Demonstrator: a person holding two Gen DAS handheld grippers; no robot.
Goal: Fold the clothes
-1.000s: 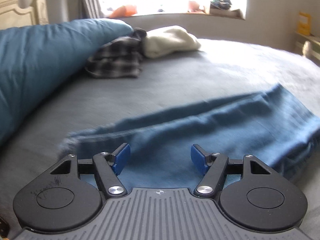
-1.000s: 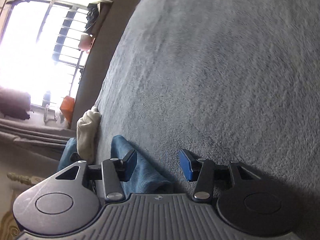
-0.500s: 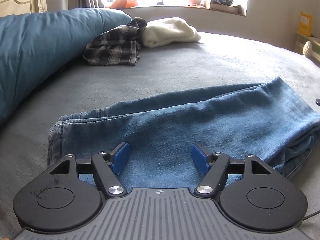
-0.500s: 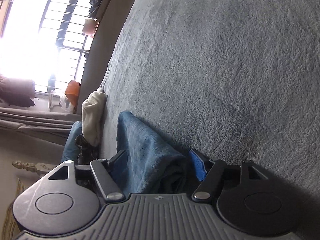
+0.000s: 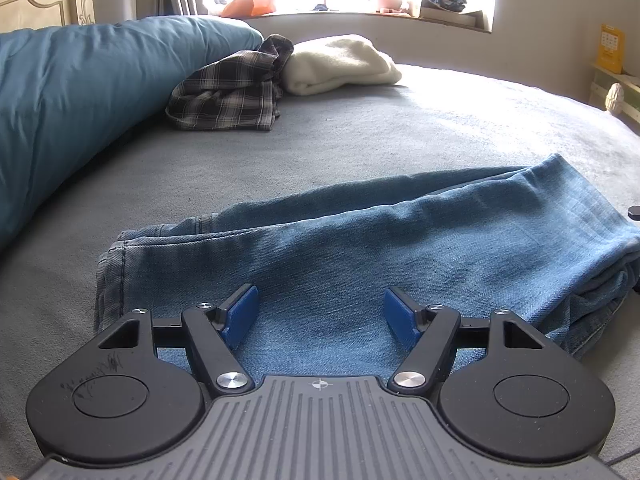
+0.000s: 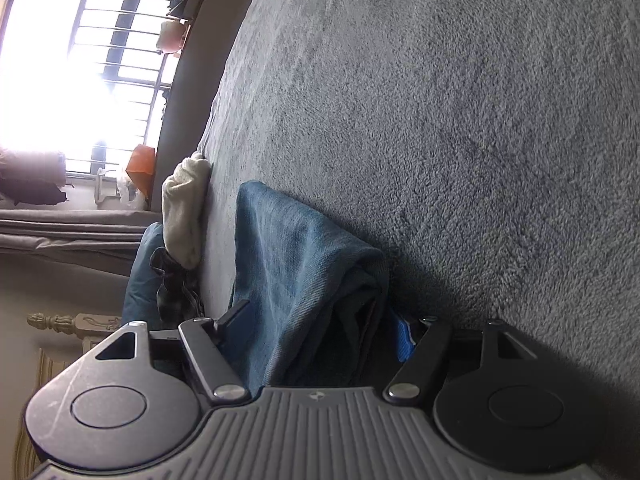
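Note:
Blue jeans (image 5: pixel 360 248), folded lengthwise, lie across the grey bed (image 5: pixel 400 132). My left gripper (image 5: pixel 320 312) is open and hovers just above the jeans near their left end, holding nothing. In the right wrist view, rolled on its side, my right gripper (image 6: pixel 320 320) is open with its jaws either side of the thick folded end of the jeans (image 6: pixel 304 264). One blue pad (image 6: pixel 404 340) is next to the denim on the bed side. I cannot tell whether the pads touch the cloth.
A big blue pillow (image 5: pixel 80 92) lies at the left. A plaid shirt (image 5: pixel 228 88) and a cream folded garment (image 5: pixel 340 64) lie at the far side near the window sill (image 5: pixel 360 8). A headboard (image 5: pixel 40 0) stands at the far left.
The right gripper has moved in onto the jeans' folded end, which now sits between its jaws. The left gripper has steadied over the jeans, which lie settled on the bed.

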